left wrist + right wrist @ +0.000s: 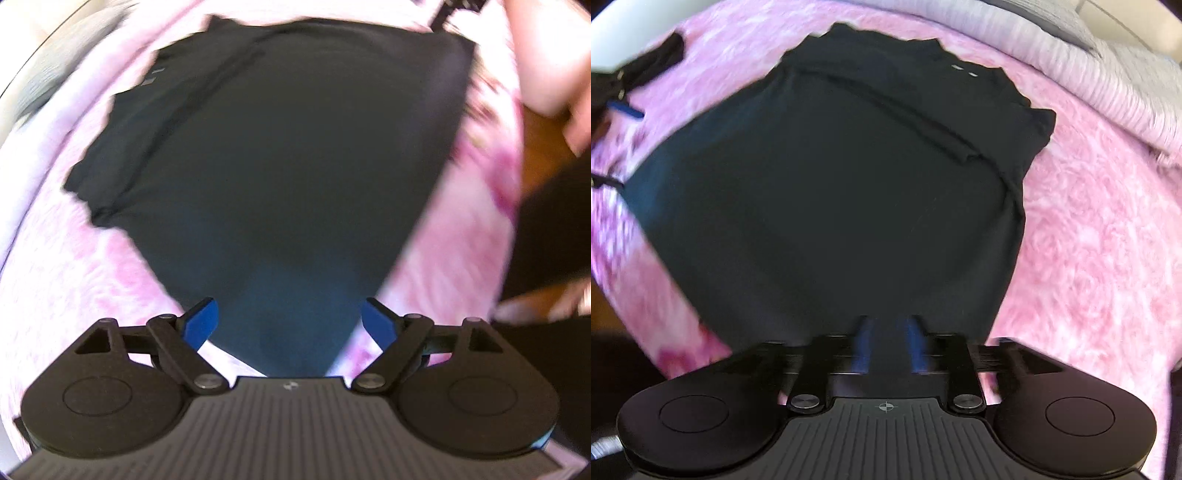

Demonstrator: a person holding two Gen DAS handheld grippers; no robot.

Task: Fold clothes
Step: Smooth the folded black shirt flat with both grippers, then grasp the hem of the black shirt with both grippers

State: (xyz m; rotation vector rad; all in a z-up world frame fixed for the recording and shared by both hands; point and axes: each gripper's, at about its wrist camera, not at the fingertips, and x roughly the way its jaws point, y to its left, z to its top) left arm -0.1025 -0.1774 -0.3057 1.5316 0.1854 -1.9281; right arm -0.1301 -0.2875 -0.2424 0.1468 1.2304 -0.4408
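A black t-shirt lies spread flat on a pink fuzzy blanket, a sleeve folded in along one side. My left gripper is open, its blue fingertips wide apart over the shirt's near edge, holding nothing. In the right wrist view the same shirt fills the middle. My right gripper has its blue fingers close together at the shirt's near hem; the blur hides whether cloth sits between them. The left gripper shows at the far left of the right wrist view.
A pale ribbed cover lies past the blanket. Brown wooden floor shows past the blanket's right side. A person's hand and dark clothing are at the right.
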